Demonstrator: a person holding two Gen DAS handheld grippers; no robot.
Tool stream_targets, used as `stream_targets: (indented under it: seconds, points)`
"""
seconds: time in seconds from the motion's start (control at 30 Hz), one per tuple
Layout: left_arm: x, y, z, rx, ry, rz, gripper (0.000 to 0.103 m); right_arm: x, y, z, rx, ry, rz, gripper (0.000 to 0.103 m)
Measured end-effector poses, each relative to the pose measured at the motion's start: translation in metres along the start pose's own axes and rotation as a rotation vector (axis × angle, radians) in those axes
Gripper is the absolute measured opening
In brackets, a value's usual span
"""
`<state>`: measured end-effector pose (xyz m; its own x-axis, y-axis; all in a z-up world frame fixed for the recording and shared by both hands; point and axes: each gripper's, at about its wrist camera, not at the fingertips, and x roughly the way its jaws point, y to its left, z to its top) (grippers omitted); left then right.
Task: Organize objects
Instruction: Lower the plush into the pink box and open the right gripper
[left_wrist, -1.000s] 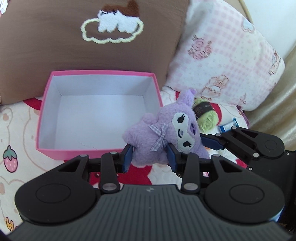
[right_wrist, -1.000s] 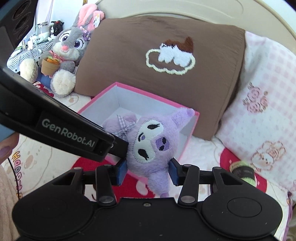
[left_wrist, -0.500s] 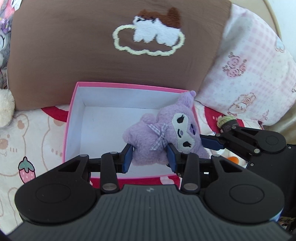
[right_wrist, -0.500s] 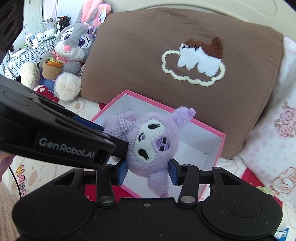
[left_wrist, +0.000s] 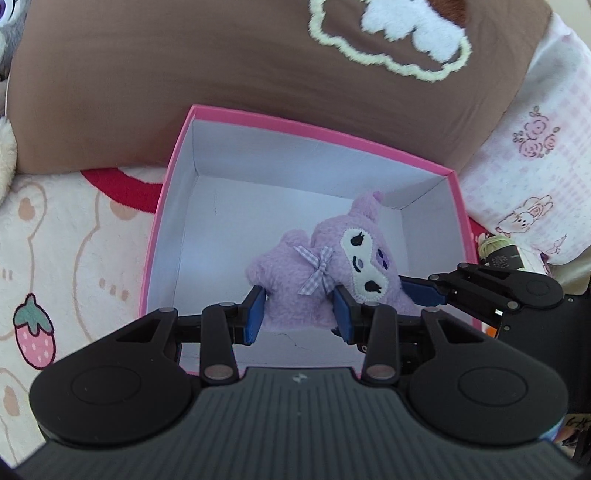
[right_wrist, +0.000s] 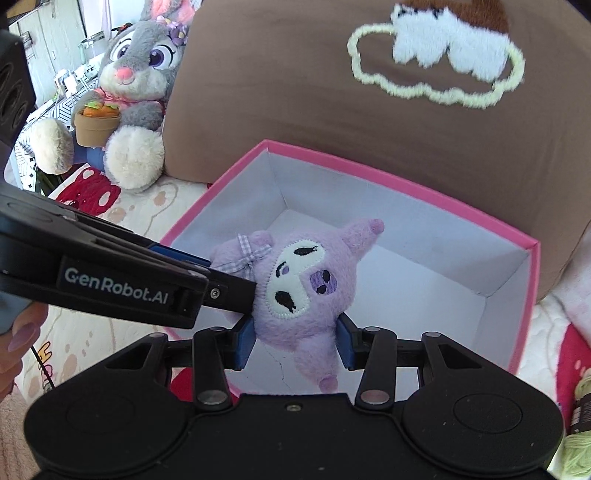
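Purple plush toy (left_wrist: 325, 273), ear tilted toward pillow, clamped by both grippers (left_wrist: 299, 314) (right_wrist: 295, 345) over pink box (left_wrist: 314, 127).

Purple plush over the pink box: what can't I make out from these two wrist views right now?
- Whether the purple plush touches the pink box floor: both views, its underside hidden by itself and both claws.
- Box's near wall: left wrist view, behind the left claw.
- Green yarn ball: cut by the right edge, right wrist view.
- Label on it: too small.
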<state>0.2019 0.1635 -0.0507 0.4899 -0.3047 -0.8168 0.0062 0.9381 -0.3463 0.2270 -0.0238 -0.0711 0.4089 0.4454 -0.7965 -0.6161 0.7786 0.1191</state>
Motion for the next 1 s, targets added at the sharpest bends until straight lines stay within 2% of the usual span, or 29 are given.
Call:
stream_targets:
  seconds: [0.47, 0.6, 0.7, 1.0]
  points:
    - [0.04, 0.007, 0.006, 0.1, 0.043, 0.051, 0.038, 0.046, -0.018, -0.008, 0.113, 0.061, 0.039, 0.048]
    - [0.045, 0.005, 0.004, 0.126, 0.048, 0.09, 0.038, 0.056, -0.021, -0.01, 0.171, 0.089, 0.073, 0.048]
    - [0.046, 0.014, 0.007, 0.107, 0.055, 0.08, 0.038, 0.063, -0.028, -0.009, 0.242, 0.123, 0.121, 0.048]
    - [0.045, 0.015, 0.01, 0.107, 0.057, 0.082, 0.038, 0.072, -0.022, -0.006, 0.217, 0.177, 0.114, 0.049]
